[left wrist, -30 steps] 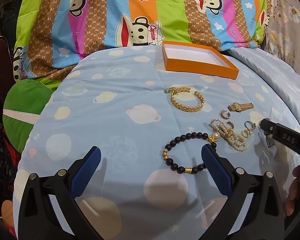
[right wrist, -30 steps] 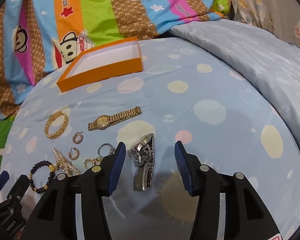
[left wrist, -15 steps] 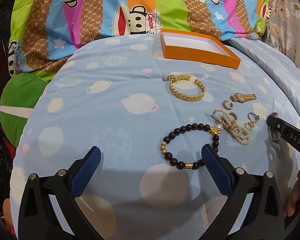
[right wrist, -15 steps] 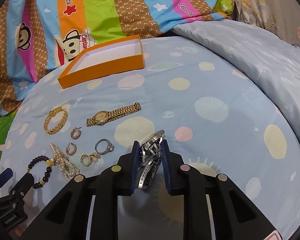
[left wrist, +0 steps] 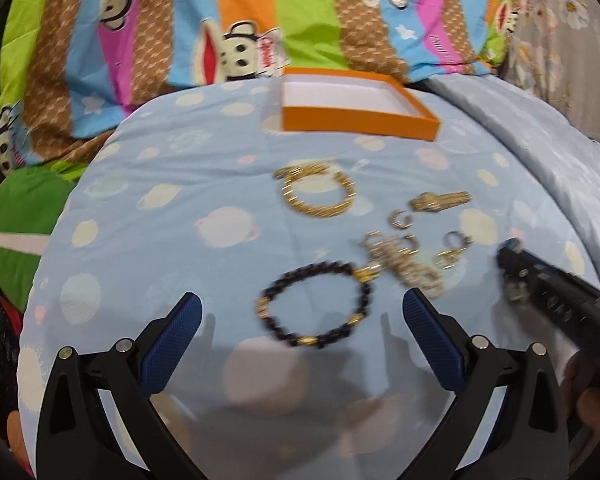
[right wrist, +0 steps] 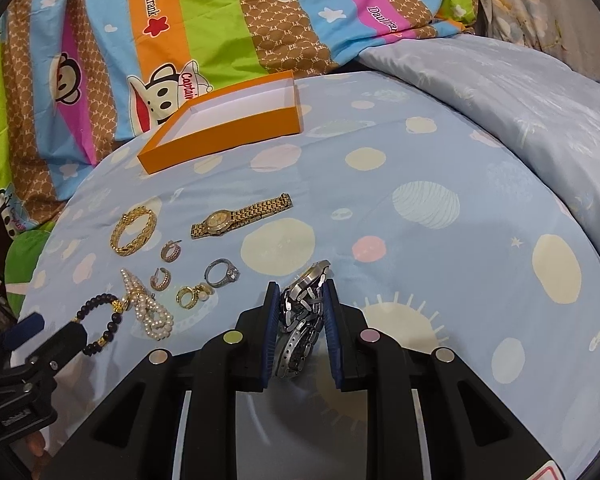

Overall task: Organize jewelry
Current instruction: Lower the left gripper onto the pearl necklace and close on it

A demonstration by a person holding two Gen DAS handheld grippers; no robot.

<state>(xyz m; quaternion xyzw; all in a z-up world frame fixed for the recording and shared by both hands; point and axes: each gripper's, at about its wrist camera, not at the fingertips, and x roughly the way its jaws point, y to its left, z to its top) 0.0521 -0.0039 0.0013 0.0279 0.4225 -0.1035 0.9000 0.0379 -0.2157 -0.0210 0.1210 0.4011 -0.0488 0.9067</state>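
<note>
Silver watch [right wrist: 302, 312] sits pinched between your right gripper [right wrist: 301, 332] fingers, low over the bed [right wrist: 420, 240], ready for the empty orange box [right wrist: 220, 136]; your left gripper [left wrist: 300, 340] fingers gape wide around the black bead bracelet [left wrist: 314, 306], not gripping.

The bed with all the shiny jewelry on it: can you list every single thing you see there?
Silver metal-link watch: one, silver, between the right gripper's pads.
Gold metal-link watch: one, gold, lying below the box.
Gold braided bangle: one, gold, left of the gold watch.
Black bead bracelet: one, black with gold beads, ahead of the left gripper.
Pearl strand: one, white, bunched beside the bead bracelet.
Silver stone ring: one, silver.
Small hoop earrings: several, gold-toned, mid-cluster.
Shallow orange box: one, white inside, empty, far side.
Blue planet-print bedsheet: one, under everything.
Left gripper: open.
Right gripper: shut on the silver watch.
</note>
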